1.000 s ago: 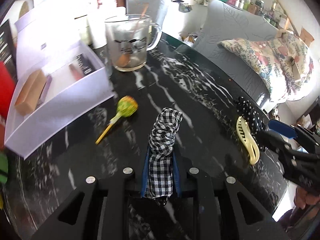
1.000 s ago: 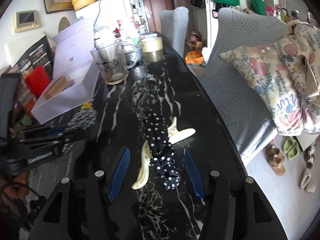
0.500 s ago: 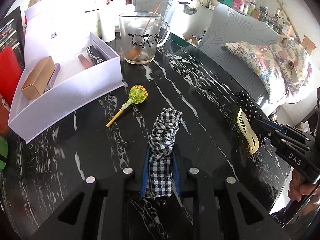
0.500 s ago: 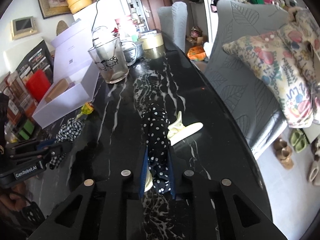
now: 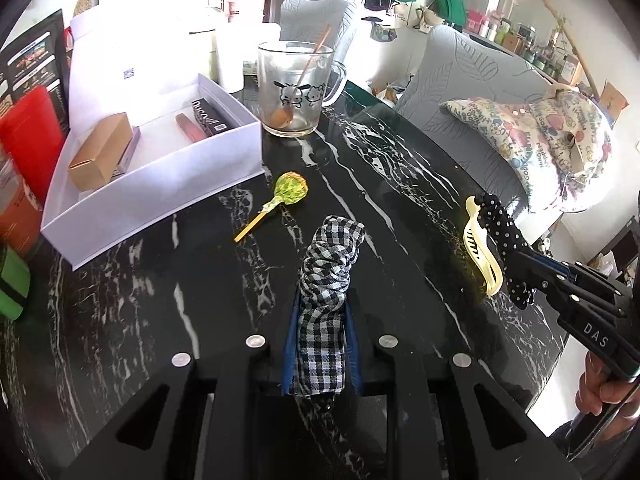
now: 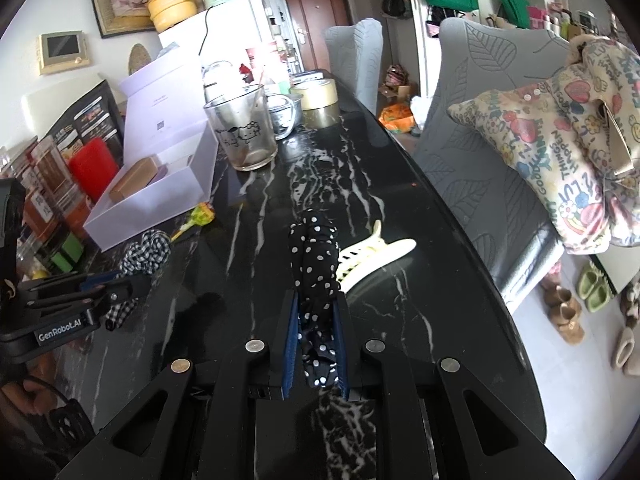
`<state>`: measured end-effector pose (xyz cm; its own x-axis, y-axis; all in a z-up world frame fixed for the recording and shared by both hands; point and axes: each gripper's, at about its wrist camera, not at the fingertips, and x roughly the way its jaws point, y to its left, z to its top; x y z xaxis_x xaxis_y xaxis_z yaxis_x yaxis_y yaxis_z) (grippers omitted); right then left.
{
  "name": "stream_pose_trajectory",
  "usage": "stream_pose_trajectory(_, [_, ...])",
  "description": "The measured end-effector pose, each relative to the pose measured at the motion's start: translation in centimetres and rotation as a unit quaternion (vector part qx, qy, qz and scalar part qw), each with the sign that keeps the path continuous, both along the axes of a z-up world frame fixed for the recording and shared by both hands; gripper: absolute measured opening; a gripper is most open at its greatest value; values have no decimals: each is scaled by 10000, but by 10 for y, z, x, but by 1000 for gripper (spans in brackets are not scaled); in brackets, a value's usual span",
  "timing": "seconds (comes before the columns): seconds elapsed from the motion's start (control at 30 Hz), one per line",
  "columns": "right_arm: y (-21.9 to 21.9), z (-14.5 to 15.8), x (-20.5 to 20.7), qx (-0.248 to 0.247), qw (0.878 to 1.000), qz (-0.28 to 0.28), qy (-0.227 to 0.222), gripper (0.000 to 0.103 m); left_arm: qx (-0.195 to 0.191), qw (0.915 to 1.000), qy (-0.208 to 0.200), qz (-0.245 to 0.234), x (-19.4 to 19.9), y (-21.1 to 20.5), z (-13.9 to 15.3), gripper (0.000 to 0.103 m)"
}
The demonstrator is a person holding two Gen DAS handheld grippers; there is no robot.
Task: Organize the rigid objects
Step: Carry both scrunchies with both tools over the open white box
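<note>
My left gripper (image 5: 322, 308) is shut on a black-and-white checked fabric piece (image 5: 330, 264), held just above the black marble table (image 5: 400, 184). My right gripper (image 6: 318, 304) is shut on the black polka-dot bow (image 6: 314, 252) of a cream hair claw clip (image 6: 376, 254), which sticks out to the right, low over the table. In the left wrist view the right gripper (image 5: 524, 264) comes in from the right with the cream clip (image 5: 478, 248). The right wrist view shows the left gripper (image 6: 132, 286) at the left with the checked piece (image 6: 148, 252).
A green-wrapped lollipop (image 5: 290, 190) lies between the checked piece and an open white box (image 5: 160, 184) that holds a brown carton and small items. A glass mug (image 5: 294, 92) with a spoon stands behind. Tape rolls (image 6: 316, 98) sit farther back. Grey chairs line the table's right edge.
The right gripper's jaws have shut on the polka-dot bow, which lay between them on the table. The left gripper has drawn back from the mug and box, still gripping the checked piece.
</note>
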<state>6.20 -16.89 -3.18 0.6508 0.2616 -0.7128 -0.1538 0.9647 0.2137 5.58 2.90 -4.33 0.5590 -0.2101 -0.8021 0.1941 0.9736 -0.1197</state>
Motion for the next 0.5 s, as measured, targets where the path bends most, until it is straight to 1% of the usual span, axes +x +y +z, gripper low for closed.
stream_pose_trajectory(0.17, [13,3,-8,23,9999,160,-25,16,5,9999,-80,136,-13,13,5,21])
stream_pose_trajectory(0.5, [54,10,-23,74,9972,736,-141,16,31,9981,-275,552,-39,48,16,21])
